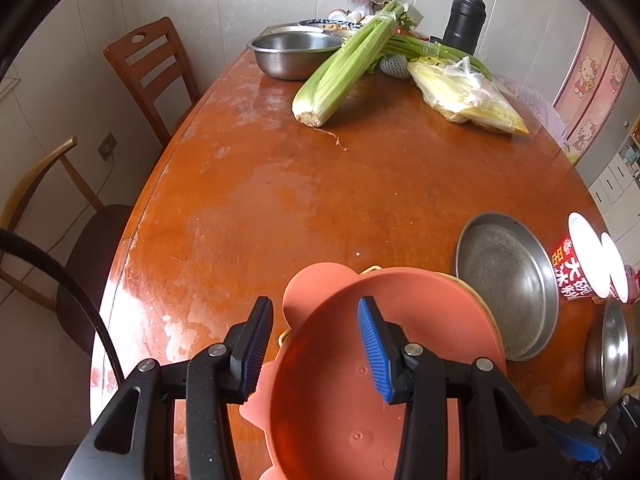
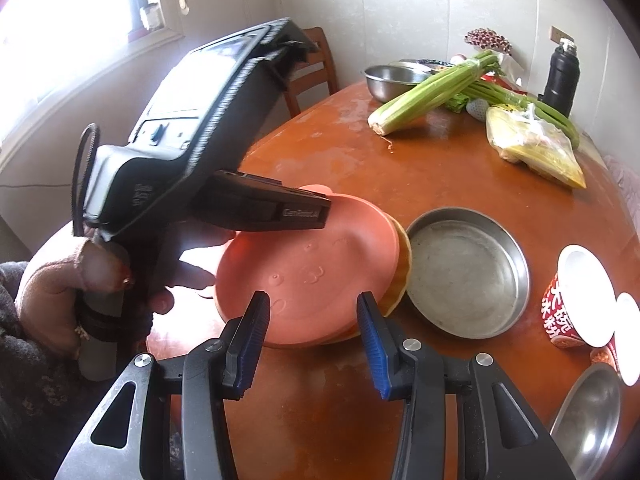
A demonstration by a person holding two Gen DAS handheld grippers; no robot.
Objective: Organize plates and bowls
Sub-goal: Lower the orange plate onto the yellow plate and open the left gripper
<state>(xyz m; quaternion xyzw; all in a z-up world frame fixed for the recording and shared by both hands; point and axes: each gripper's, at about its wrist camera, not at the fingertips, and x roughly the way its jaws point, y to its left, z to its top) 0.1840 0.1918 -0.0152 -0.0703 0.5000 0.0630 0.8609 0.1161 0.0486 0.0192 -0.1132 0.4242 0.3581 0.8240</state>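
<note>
While pale panelled walls and a bright window (image 2: pixel 60 8) close in the room, two wooden chairs (image 1: pixel 148 68) stand at the left of a worn orange-brown table (image 1: pixel 280 200), which carries a steel mixing bowl (image 1: pixel 294 54), celery (image 1: pixel 340 68), bagged corn (image 1: pixel 464 96) and a black flask (image 1: pixel 464 24) toward its far end. A gloved hand (image 2: pixel 60 292) grips the left gripper (image 1: pixel 316 344) tilted steeply down; its jaws stand parted, empty, astride the rim of a salmon-pink plate (image 2: pixel 312 272). That plate is matte, with small raised marks and ear-like tabs, stacked on a yellowish dish near the front edge. Just right sits a dull steel pan (image 2: pixel 468 272). The right gripper (image 2: pixel 312 332) hovers over the plate's near edge, jaws likewise apart, grasping nothing. Farther right lie red paper bowls (image 2: pixel 576 304).
</note>
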